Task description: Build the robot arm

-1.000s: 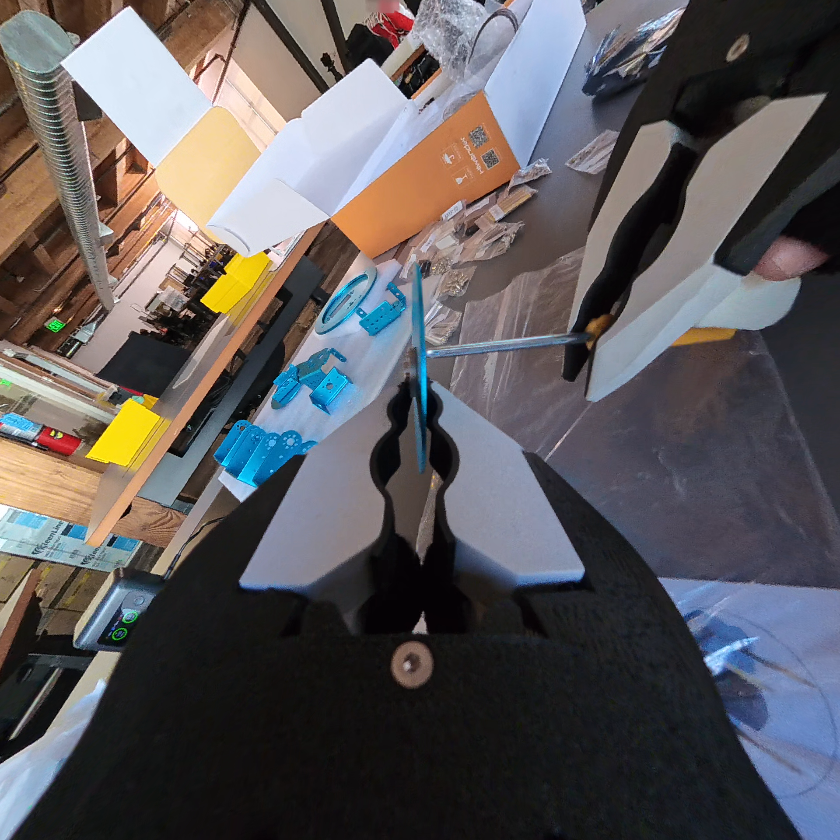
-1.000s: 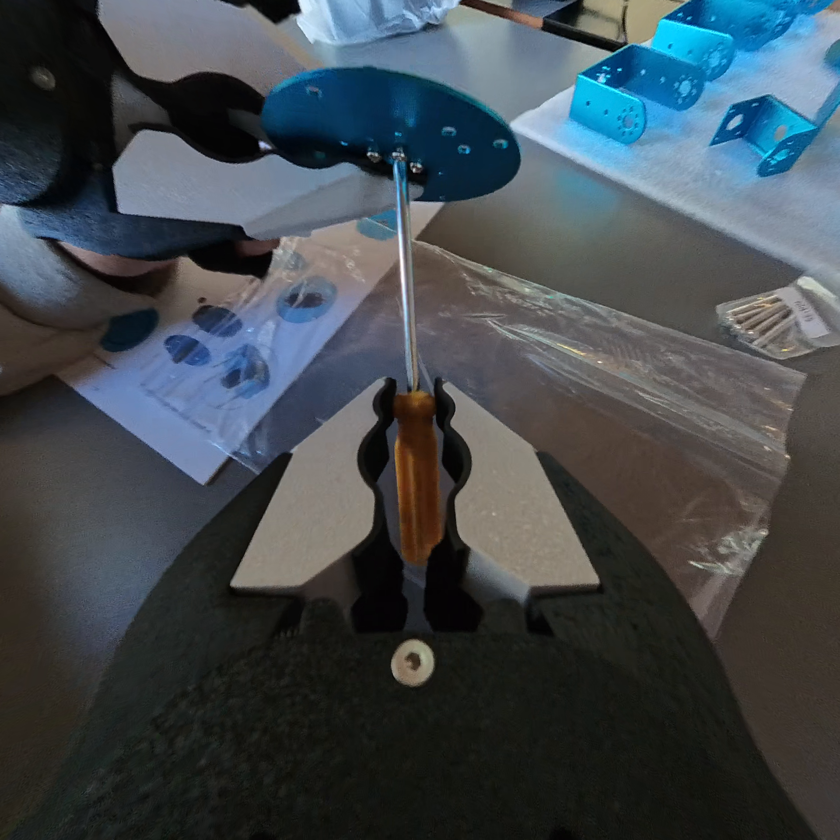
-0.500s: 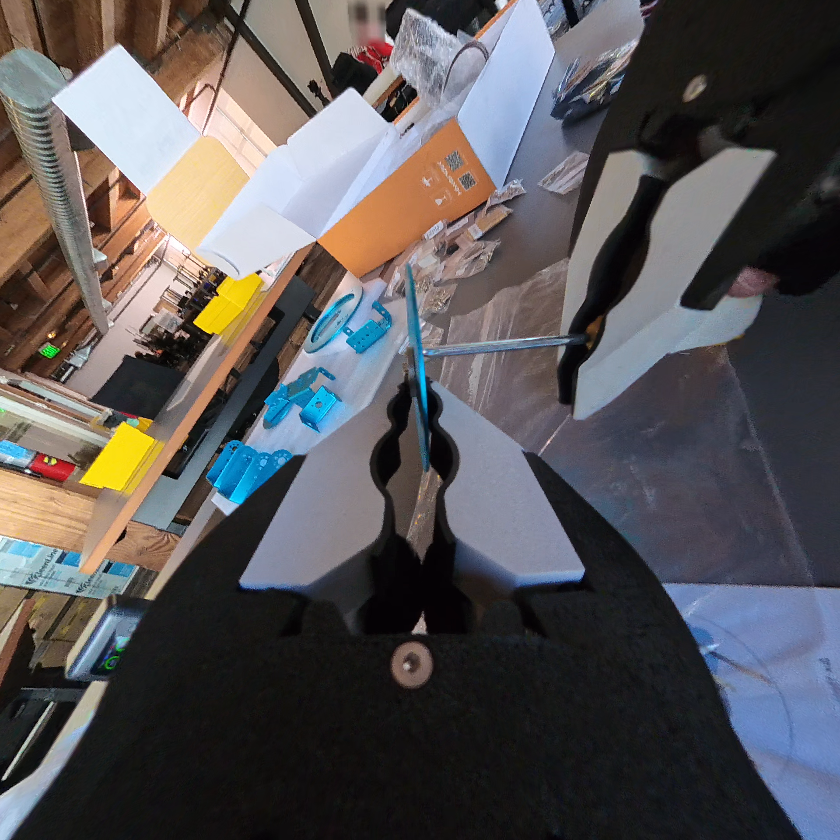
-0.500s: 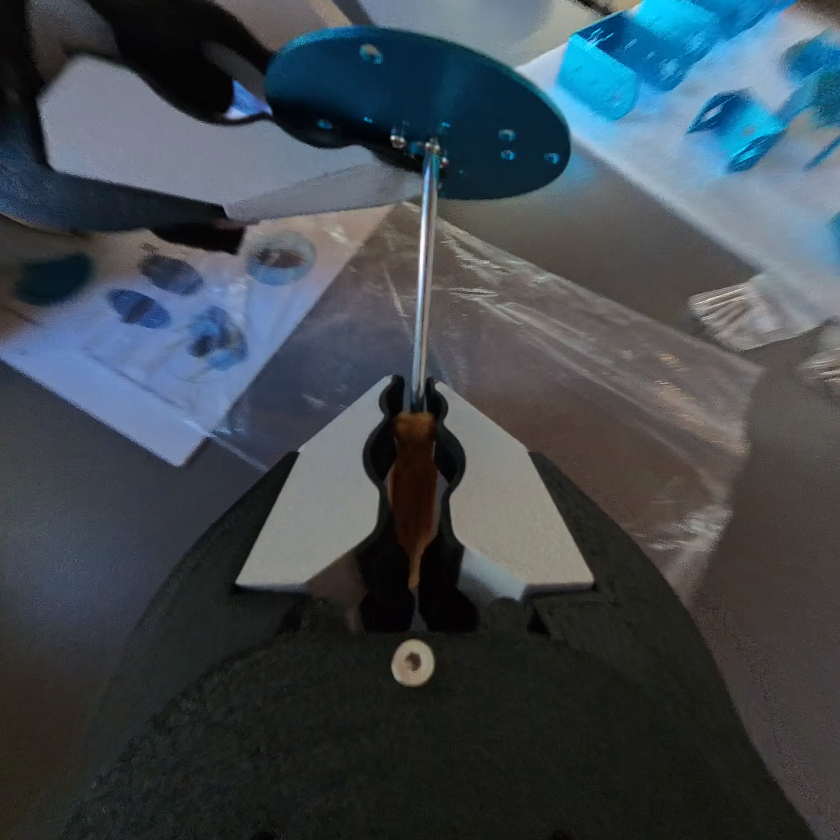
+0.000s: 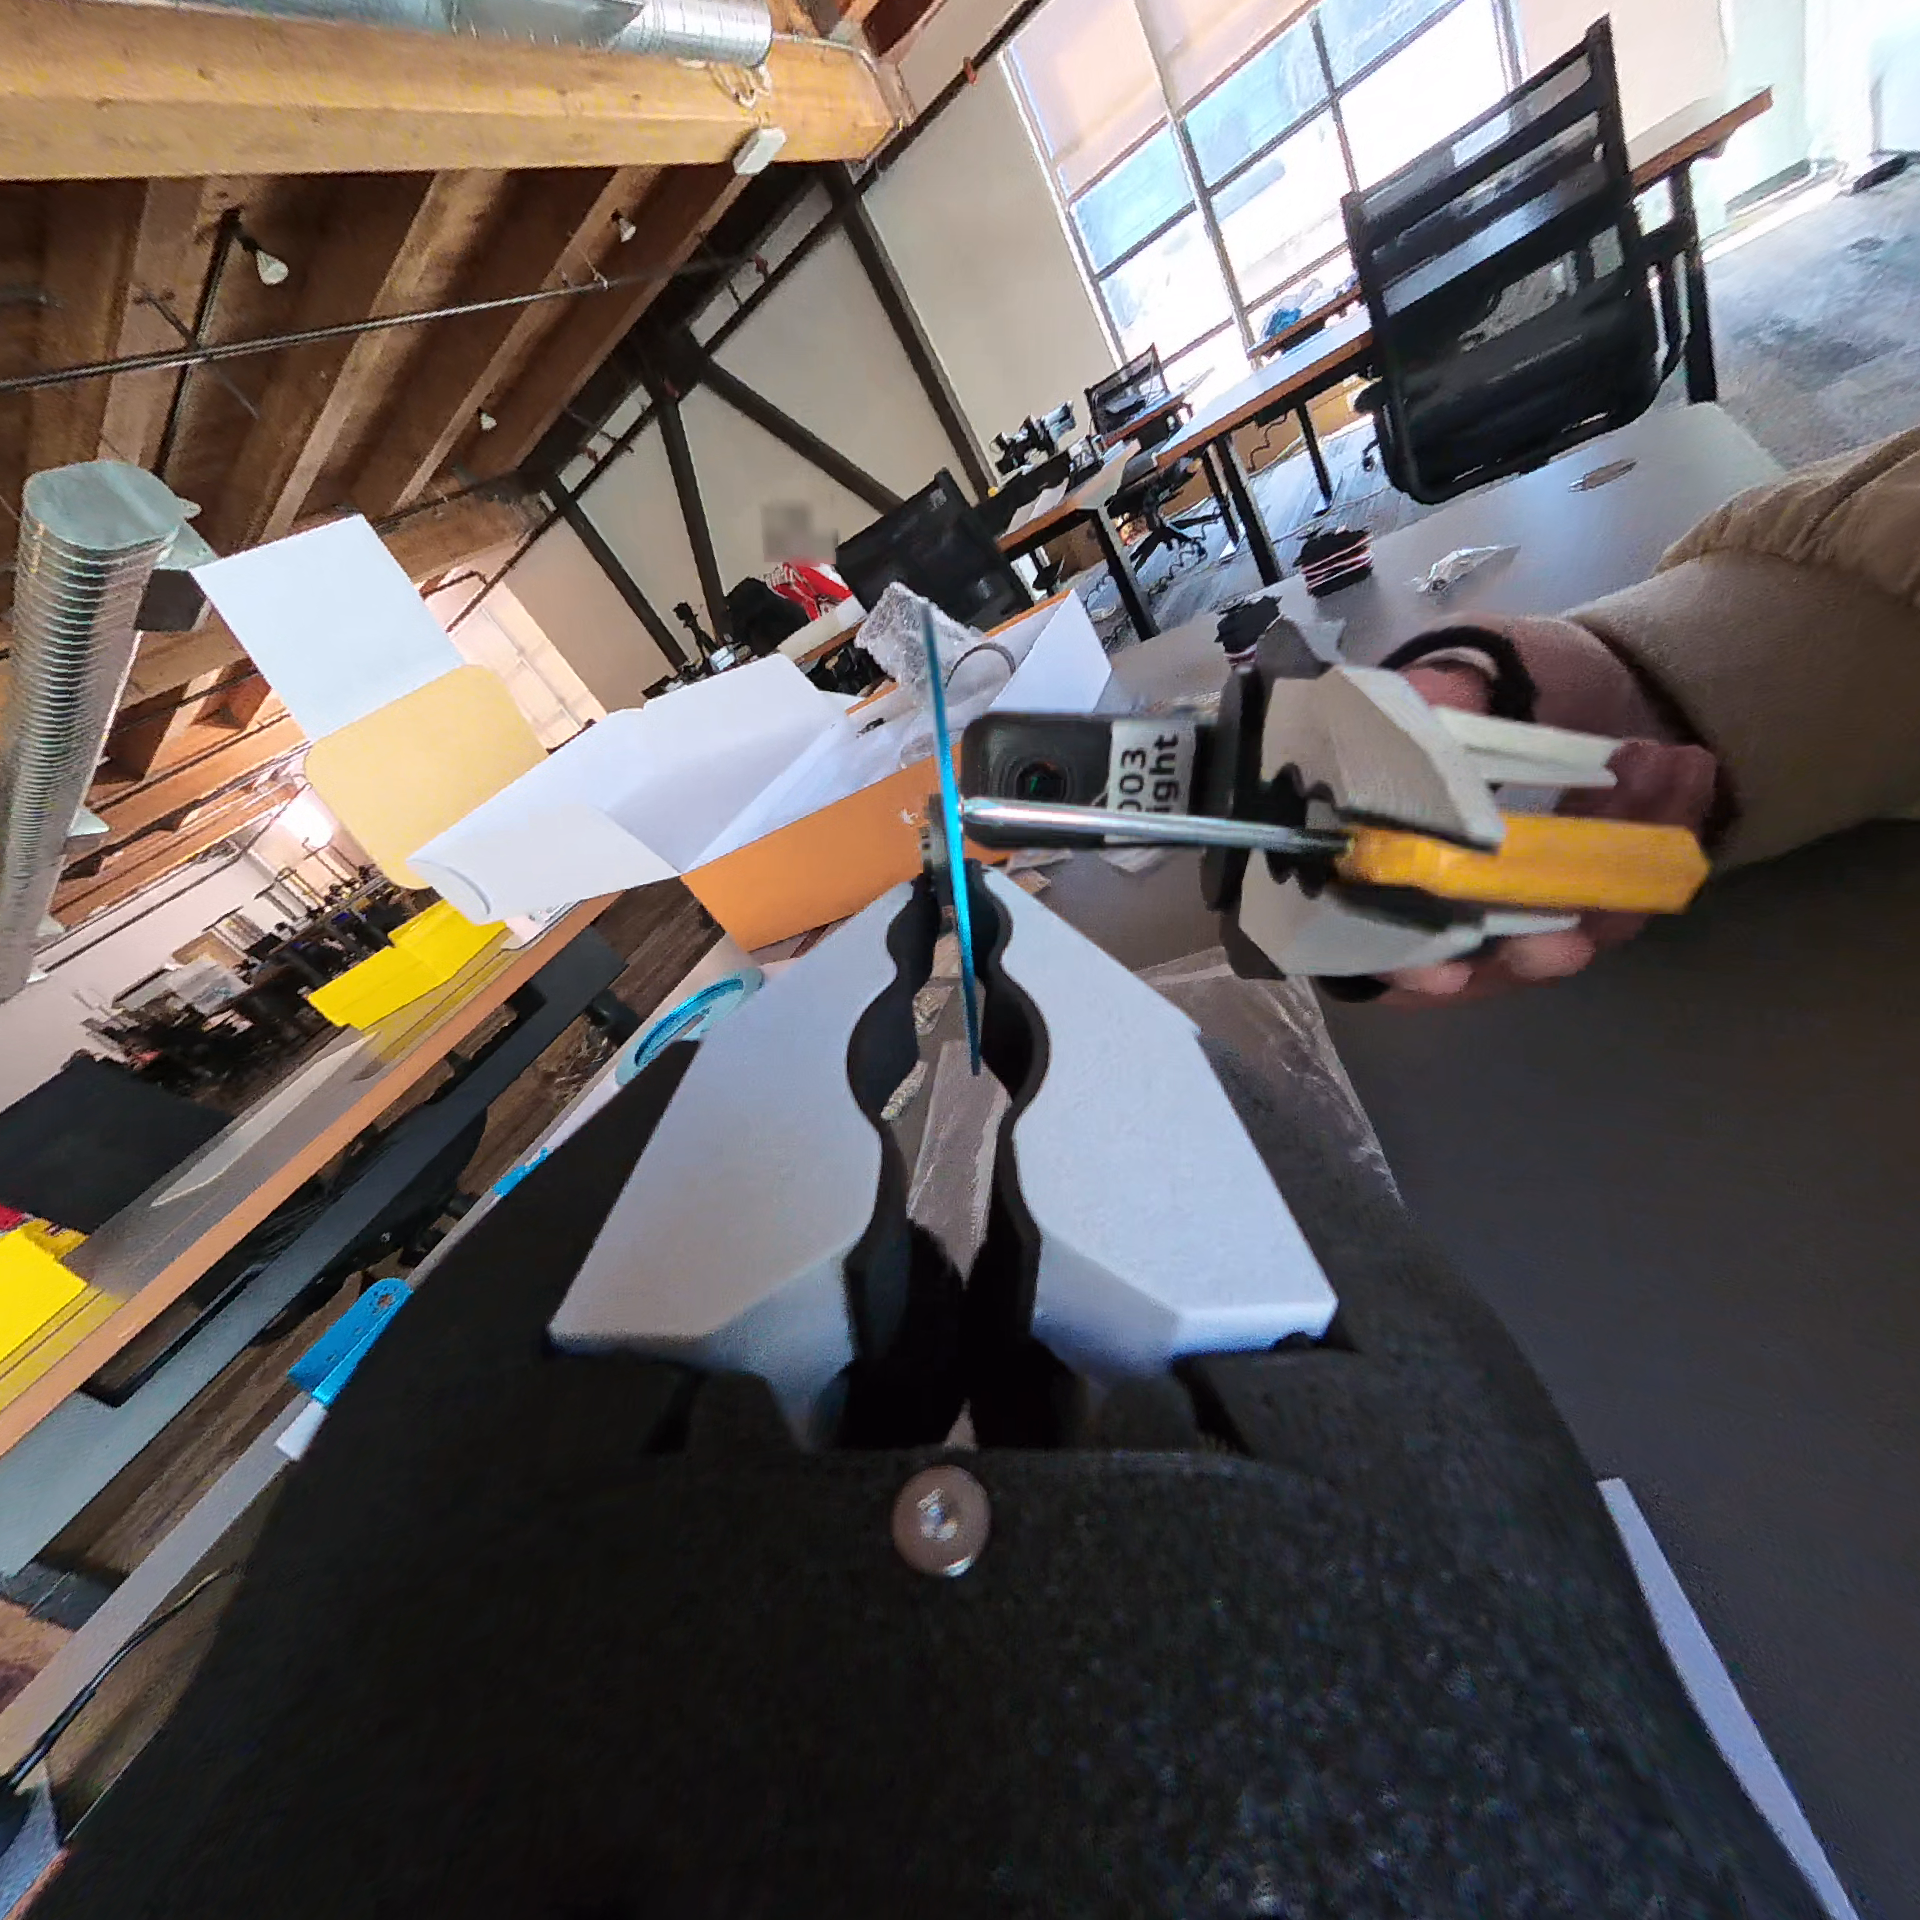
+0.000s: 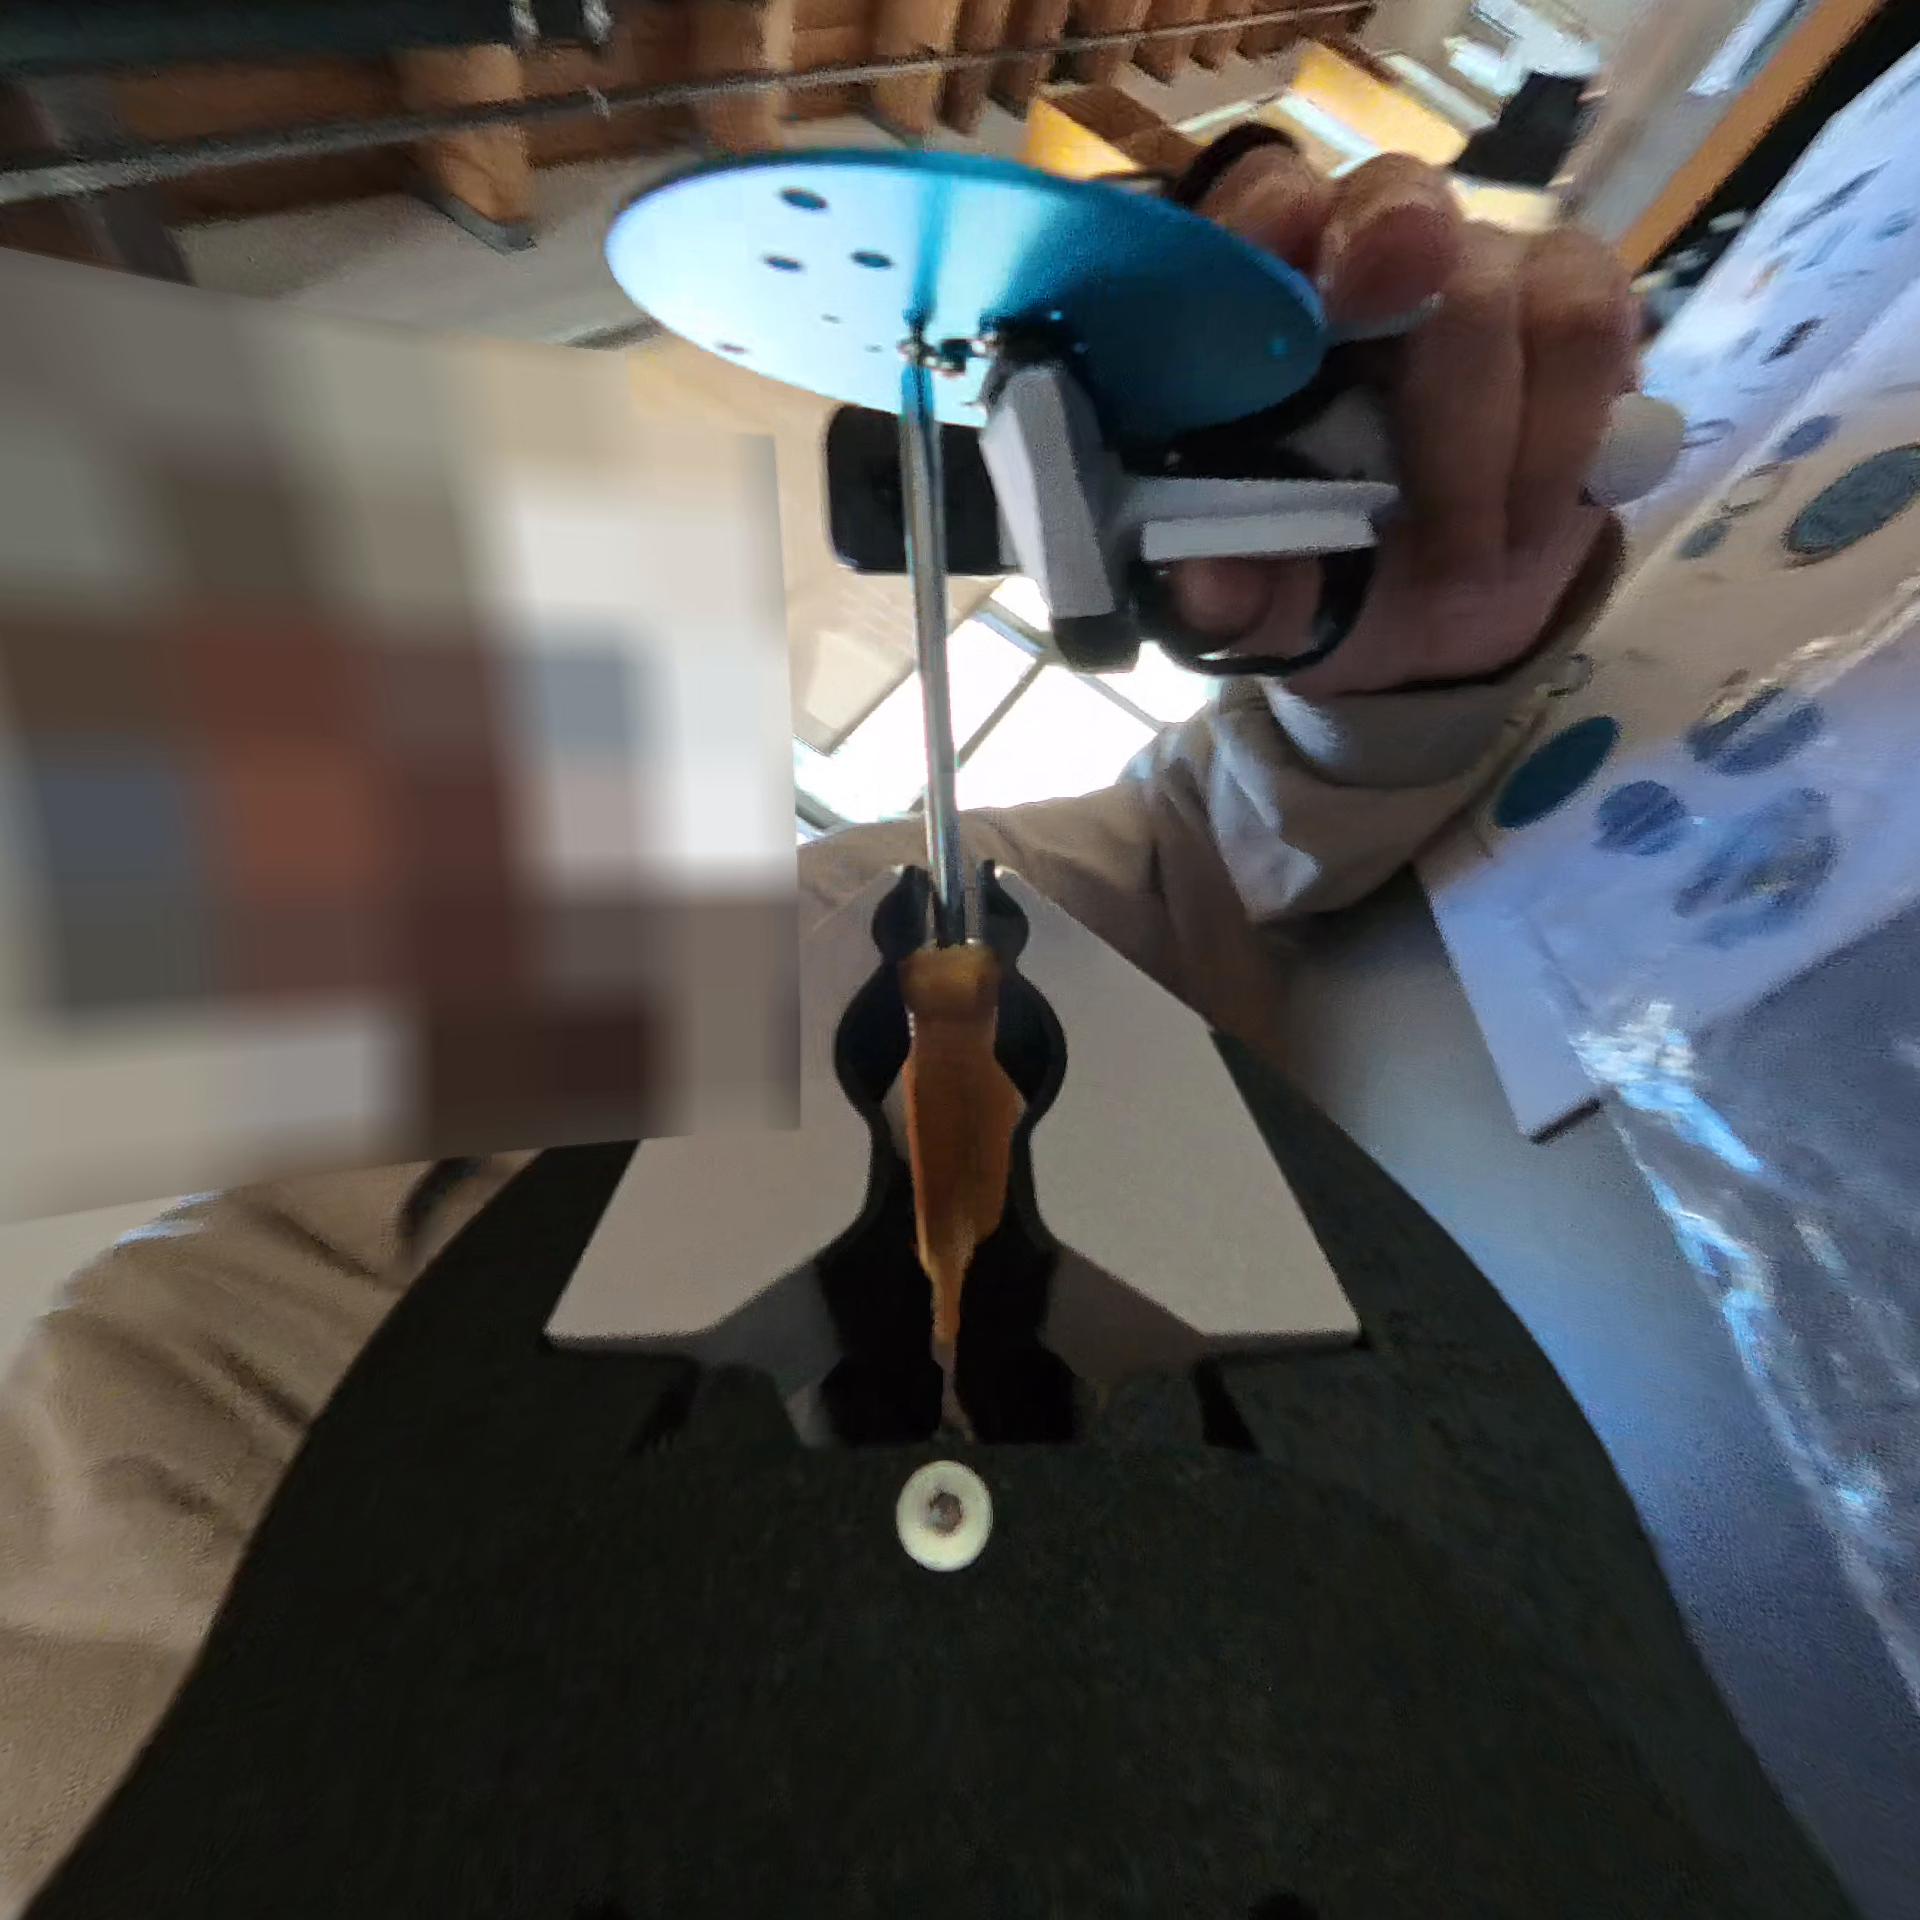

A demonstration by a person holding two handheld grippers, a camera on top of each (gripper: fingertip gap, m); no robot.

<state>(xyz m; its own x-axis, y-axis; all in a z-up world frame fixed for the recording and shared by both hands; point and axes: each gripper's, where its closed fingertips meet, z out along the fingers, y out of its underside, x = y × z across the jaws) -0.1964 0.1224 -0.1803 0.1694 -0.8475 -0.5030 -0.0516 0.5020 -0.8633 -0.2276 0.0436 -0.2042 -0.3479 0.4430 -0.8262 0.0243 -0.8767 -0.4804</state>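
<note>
My left gripper (image 5: 951, 904) is shut on the rim of a round blue metal disc (image 5: 948, 831), which shows edge-on and upright. My right gripper (image 6: 951, 894) is shut on the orange handle of a screwdriver (image 6: 951, 1091). Its steel shaft (image 6: 930, 623) runs up to small screws near the middle of the disc (image 6: 956, 281), and the tip touches them. In the left wrist view the right gripper (image 5: 1351, 821) comes in from the right with the screwdriver (image 5: 1517, 862) level. In the right wrist view the left gripper (image 6: 1049, 436) and a hand (image 6: 1475, 416) hold the disc.
An open orange and white box (image 5: 831, 862) stands behind the disc. A blue ring (image 5: 691, 1023), a blue bracket (image 5: 353, 1340) and a clear plastic bag (image 5: 1278, 1039) lie on the grey table (image 5: 1662, 1143). A printed sheet (image 6: 1714, 831) lies at the right. A black chair (image 5: 1507, 291) stands beyond. My hands' fingertips stand some 9 cm from each other.
Both grippers have lifted and tilted upward, so the views swing from the table toward the room and ceiling. The disc and screwdriver stay held, with the tip still on the disc.
</note>
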